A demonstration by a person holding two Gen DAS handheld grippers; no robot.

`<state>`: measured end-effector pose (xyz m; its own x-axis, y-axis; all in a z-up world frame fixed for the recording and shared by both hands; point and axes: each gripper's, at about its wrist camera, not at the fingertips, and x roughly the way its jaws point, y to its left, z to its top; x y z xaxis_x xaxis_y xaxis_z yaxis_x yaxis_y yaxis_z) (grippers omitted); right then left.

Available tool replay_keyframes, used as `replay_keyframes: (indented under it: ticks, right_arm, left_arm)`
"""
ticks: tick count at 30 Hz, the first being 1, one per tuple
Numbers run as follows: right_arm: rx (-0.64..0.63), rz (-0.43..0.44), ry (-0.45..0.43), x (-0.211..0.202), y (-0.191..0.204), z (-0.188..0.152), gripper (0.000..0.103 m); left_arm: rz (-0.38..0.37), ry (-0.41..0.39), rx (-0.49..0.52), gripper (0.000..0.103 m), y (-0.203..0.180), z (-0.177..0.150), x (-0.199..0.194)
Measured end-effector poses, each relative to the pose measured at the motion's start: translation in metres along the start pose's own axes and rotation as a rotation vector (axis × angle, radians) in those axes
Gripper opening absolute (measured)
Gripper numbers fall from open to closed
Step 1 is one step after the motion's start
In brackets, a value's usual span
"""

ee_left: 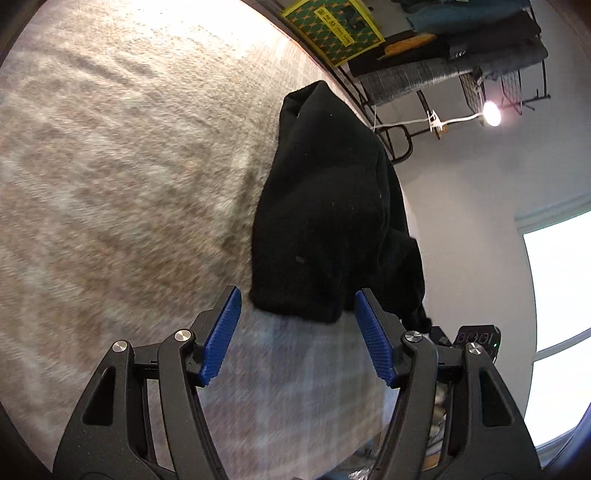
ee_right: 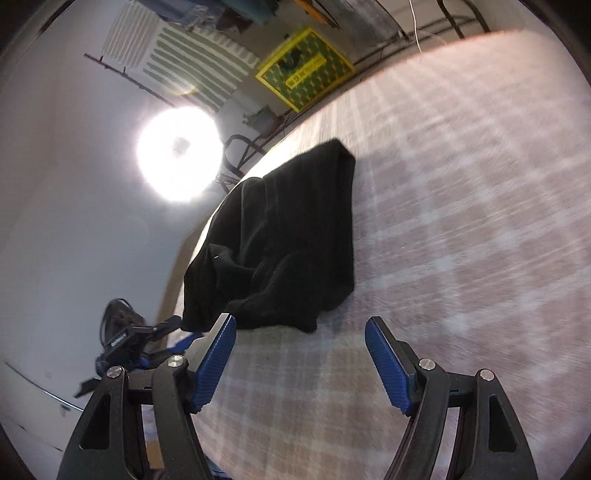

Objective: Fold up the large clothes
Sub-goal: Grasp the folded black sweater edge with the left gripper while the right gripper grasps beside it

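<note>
Left gripper (ee_left: pixel 297 308): jaws apart, nothing between the blue pads (ee_left: pixel 221 339). It points down at the near hem of the garment (ee_left: pixel 328 221) without touching it. The cloth's near edge lies just beyond the fingertips, slightly right of centre between them.

Garment: black, heavy knit or fleece, lying in a loose heap on the checked bed cover (ee_left: pixel 110 184). It sits at the bed's edge on the side next to the wall, and part of it droops over that edge. It is bunched, not spread; no sleeve or collar can be told apart in either view. The rest of the bed surface in view is bare.

Right gripper (ee_right: pixel 301 326): jaws apart, empty. Its left pad (ee_right: pixel 216 354) stands just in front of the garment's near fold; contact cannot be confirmed. The right pad is over bare cover.

Beyond the bed: a yellow-bordered box (ee_left: pixel 332 29) at the far edge, a lamp (ee_right: pixel 179 149) glaring to the side, and a rack of stacked clothes (ee_left: pixel 480 44).

Step in hand, as judged: the approach to a first pick-up. No fold has been made.

Next move, as judged: each gripper should close on a separate near corner or hem, then lift and draw the cloth inboard to lay it flat. Risk: pinching several layers of the heap, or dragging it off the edge.
</note>
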<state>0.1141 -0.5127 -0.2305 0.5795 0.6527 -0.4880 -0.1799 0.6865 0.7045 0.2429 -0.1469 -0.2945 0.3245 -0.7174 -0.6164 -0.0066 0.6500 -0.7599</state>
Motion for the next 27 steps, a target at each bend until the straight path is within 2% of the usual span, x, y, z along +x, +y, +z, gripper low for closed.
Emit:
replay_keyframes:
  ticks: [1, 2, 3, 4, 5, 7, 8, 11, 13, 15, 18, 19, 21, 22, 24, 26, 27]
  right_arm:
    - [0.010, 0.017, 0.001, 0.005, -0.001, 0.001, 0.069]
    - [0.017, 0.033, 0.003, 0.008, -0.001, 0.003, 0.055]
    - [0.025, 0.059, 0.015, 0.012, -0.001, 0.004, 0.046]
    - [0.026, 0.076, 0.031, 0.015, 0.000, 0.005, 0.027]
    - [0.008, 0.072, 0.043, 0.017, 0.004, 0.006, 0.014]
    - [-0.034, 0.054, 0.050, 0.013, 0.016, 0.013, 0.008]
    - [-0.045, 0.080, 0.033, 0.003, 0.023, 0.017, 0.007]
    - [-0.082, 0.122, -0.030, -0.024, 0.036, 0.026, 0.007]
    - [-0.091, 0.135, -0.037, -0.031, 0.035, 0.023, 0.007]
    - [-0.095, 0.067, 0.002, -0.021, 0.028, 0.017, 0.007]
    - [-0.085, -0.025, 0.062, -0.005, 0.012, 0.008, 0.007]
    - [-0.118, -0.046, 0.076, -0.003, 0.012, 0.003, 0.009]
    - [-0.175, -0.068, 0.103, -0.006, 0.018, 0.001, 0.023]
    - [-0.206, -0.075, 0.109, -0.009, 0.021, 0.003, 0.036]
    - [-0.271, -0.077, 0.074, -0.025, 0.025, 0.008, 0.043]
    - [-0.289, -0.051, 0.037, -0.040, 0.025, 0.022, 0.051]
    - [-0.278, -0.041, 0.014, -0.043, 0.023, 0.033, 0.053]
  left_arm:
    - [-0.008, -0.006, 0.006, 0.054, -0.002, 0.001, 0.001]
    - [-0.003, -0.001, 0.015, 0.033, -0.005, 0.001, 0.004]
    - [0.011, 0.005, 0.019, 0.025, -0.006, 0.002, 0.004]
    - [0.022, 0.005, 0.021, 0.023, -0.007, 0.003, 0.002]
    - [0.014, 0.007, 0.021, 0.018, -0.011, 0.006, -0.001]
    - [-0.044, 0.000, 0.001, 0.014, -0.012, 0.007, -0.016]
    - [-0.079, -0.015, 0.000, 0.014, -0.014, 0.007, -0.027]
    - [-0.066, -0.068, 0.047, 0.013, -0.020, 0.004, -0.053]
    - [-0.039, -0.039, 0.039, 0.013, -0.012, 0.001, -0.050]
    - [0.018, -0.018, 0.021, 0.013, 0.003, -0.003, -0.040]
    - [0.063, 0.014, 0.031, 0.016, 0.013, -0.011, -0.030]
    - [0.071, 0.023, 0.047, 0.017, 0.013, -0.012, -0.030]
    - [0.100, 0.031, 0.109, 0.018, 0.005, -0.013, -0.037]
    - [0.113, 0.026, 0.139, 0.020, 0.002, -0.013, -0.043]
    - [0.120, -0.016, 0.183, 0.042, -0.004, -0.007, -0.062]
    - [0.110, -0.063, 0.189, 0.053, -0.009, 0.004, -0.075]
    - [0.108, -0.080, 0.187, 0.054, -0.011, 0.012, -0.077]
